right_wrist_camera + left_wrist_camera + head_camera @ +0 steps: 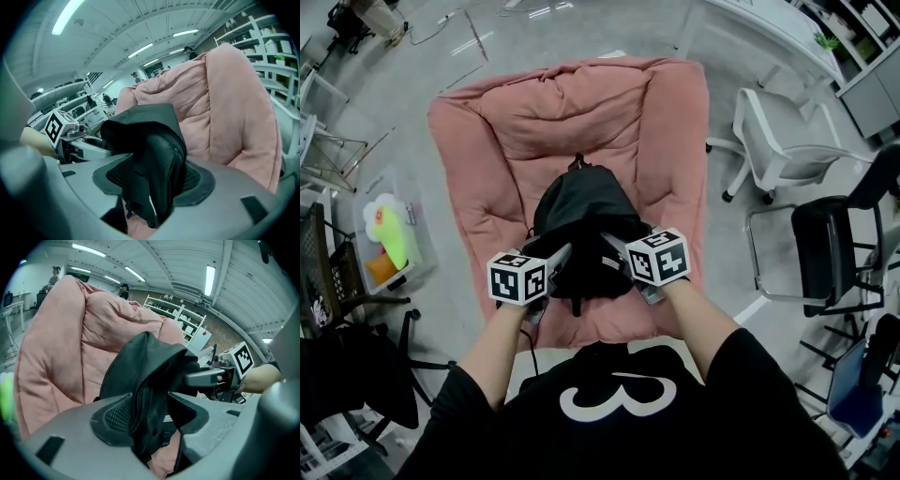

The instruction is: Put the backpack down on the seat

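The step in hand is the release: the backpack (581,211) already rests on the pink cushioned seat (609,112), upright against the backrest, near the seat's middle and toward its near edge.

Left claw (152,413): the jaws stand wide. A fold of black backpack fabric hangs between them, lying against the left pad, with a clear gap before the right pad. The claw is judged to be exerting no grip.

Backpack: the body sits on the cushion under its own weight. The top slumps slightly toward the backrest. The head view shows both claws at its near lower edge, one on each side.

Right claw (154,178): the jaws stand wide. A mesh-lined strap or flap drapes loosely between the pads, and both pad faces show beside it.

Next move: draw both claws straight back toward the near side. Check that no strap snags on a jaw, since a caught strap could pull the backpack off the seat.
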Tool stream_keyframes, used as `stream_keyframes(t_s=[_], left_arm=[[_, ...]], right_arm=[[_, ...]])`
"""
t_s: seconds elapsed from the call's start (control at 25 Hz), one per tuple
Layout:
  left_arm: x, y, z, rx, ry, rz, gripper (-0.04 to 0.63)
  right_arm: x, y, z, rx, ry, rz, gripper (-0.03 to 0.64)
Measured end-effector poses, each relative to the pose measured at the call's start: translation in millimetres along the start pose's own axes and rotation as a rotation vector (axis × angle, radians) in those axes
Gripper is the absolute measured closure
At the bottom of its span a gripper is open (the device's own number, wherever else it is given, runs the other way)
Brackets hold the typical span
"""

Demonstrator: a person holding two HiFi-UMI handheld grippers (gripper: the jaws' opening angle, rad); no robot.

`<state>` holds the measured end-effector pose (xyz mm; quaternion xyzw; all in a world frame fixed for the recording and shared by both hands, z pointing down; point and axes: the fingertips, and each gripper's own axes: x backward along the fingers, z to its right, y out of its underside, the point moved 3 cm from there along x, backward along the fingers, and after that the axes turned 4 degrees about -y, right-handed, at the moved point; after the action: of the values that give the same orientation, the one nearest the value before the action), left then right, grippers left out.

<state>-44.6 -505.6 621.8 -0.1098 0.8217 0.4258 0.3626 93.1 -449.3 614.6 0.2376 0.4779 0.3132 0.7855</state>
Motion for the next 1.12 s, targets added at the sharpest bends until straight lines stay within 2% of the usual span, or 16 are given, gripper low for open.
stream_keyframes(t_s=[0.16, 0.4, 0.48, 0.68, 0.76, 0.92, 1.0, 1.12], left_arm=[[11.1, 5.6, -2.9, 0.028, -0.039, 0.030, 0.320], [48.6, 8.4, 20.0, 0.087, -0.069, 0.100, 0.303], [64.9, 5.1, 40.2, 0.087, -0.058, 0.132, 0.304], [109.1, -6.4, 110.9, 0.063, 0.009, 0.211, 0.305], [127.3, -8.2, 140.3, 0.062, 0.053, 0.246, 0.314], [160.9, -6.7, 192.5, 0.030, 0.131, 0.303, 0.336], [176.0, -4.7, 211.3, 0.019, 0.138, 0.334, 0.383], [195.6, 1.2, 237.7, 0.016, 0.146, 0.385, 0.565]], right_arm=[[19.7, 1.6, 6.9, -0.010, 0.025, 0.024, 0.341], [71.7, 5.0, 1.2, -0.025, 0.005, 0.076, 0.341], [93.0, 3.2, -13.5, -0.011, -0.036, 0.105, 0.342], [157.0, -0.3, -67.5, 0.044, -0.254, 0.171, 0.345], [180.0, 2.0, -85.0, 0.077, -0.295, 0.181, 0.386], [221.1, 3.6, -112.4, 0.130, -0.339, 0.238, 0.551], [239.3, 7.3, -125.6, 0.168, -0.361, 0.258, 0.584], [265.4, 14.1, -144.2, 0.173, -0.407, 0.289, 0.594]])
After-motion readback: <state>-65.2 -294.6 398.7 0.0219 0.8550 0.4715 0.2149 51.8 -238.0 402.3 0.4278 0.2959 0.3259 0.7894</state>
